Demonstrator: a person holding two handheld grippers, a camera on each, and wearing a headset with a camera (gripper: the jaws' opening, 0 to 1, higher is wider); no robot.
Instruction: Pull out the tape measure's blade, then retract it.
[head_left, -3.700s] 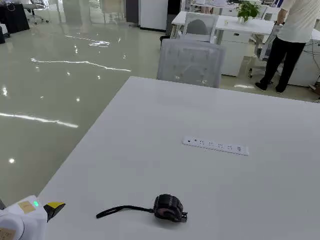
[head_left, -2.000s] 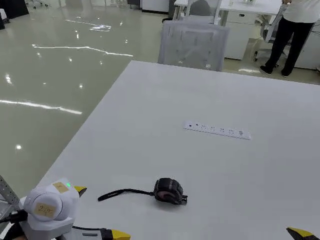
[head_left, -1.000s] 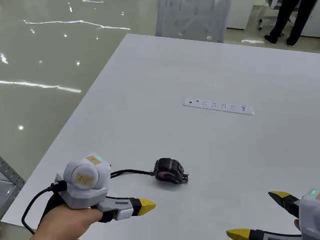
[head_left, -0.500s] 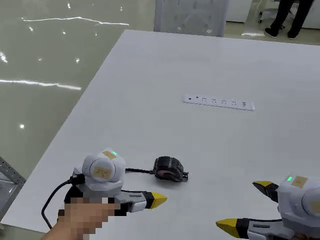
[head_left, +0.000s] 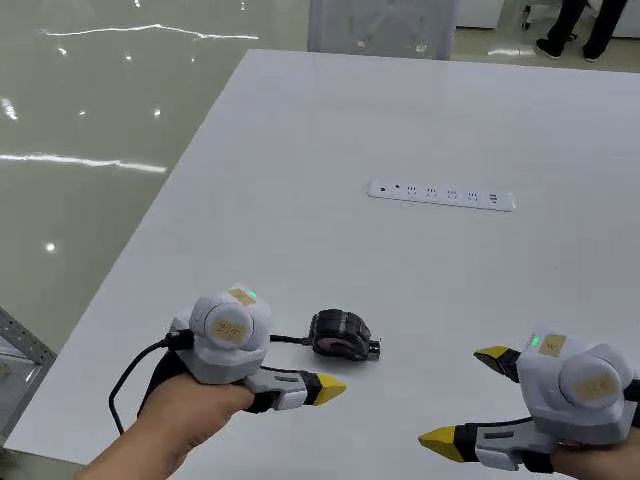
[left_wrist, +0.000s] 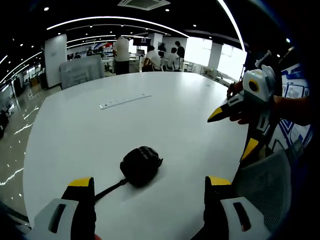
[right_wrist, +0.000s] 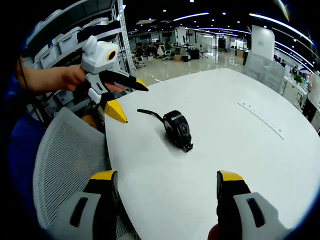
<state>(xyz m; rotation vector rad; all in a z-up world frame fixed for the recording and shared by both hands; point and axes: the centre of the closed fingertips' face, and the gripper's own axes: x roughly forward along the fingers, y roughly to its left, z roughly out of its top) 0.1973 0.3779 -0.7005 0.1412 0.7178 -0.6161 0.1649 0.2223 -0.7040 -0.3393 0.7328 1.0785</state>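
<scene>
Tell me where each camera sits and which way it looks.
Head view: on the person's head, looking down at the table and tape measure; left gripper, right gripper and left hand show.
Left gripper view: on the left gripper, looking past its open jaws, over the tape measure, at the right gripper.
Right gripper view: on the right gripper, past its open jaws, at the tape measure and left gripper.
Both gripper views share the tape measure.

On table (head_left: 300, 200), near front-left edge: tape measure (head_left: 342, 335), strap (head_left: 285, 340) trailing left. Just left of and before tape measure, above strap: left gripper (left_wrist: 149, 182). Well right of tape measure, at front edge: right gripper (head_left: 464, 397). Behind tape measure, mid-table: 1 power strip (head_left: 441, 195). Beyond far edge: 1 chair (head_left: 385, 25).
</scene>
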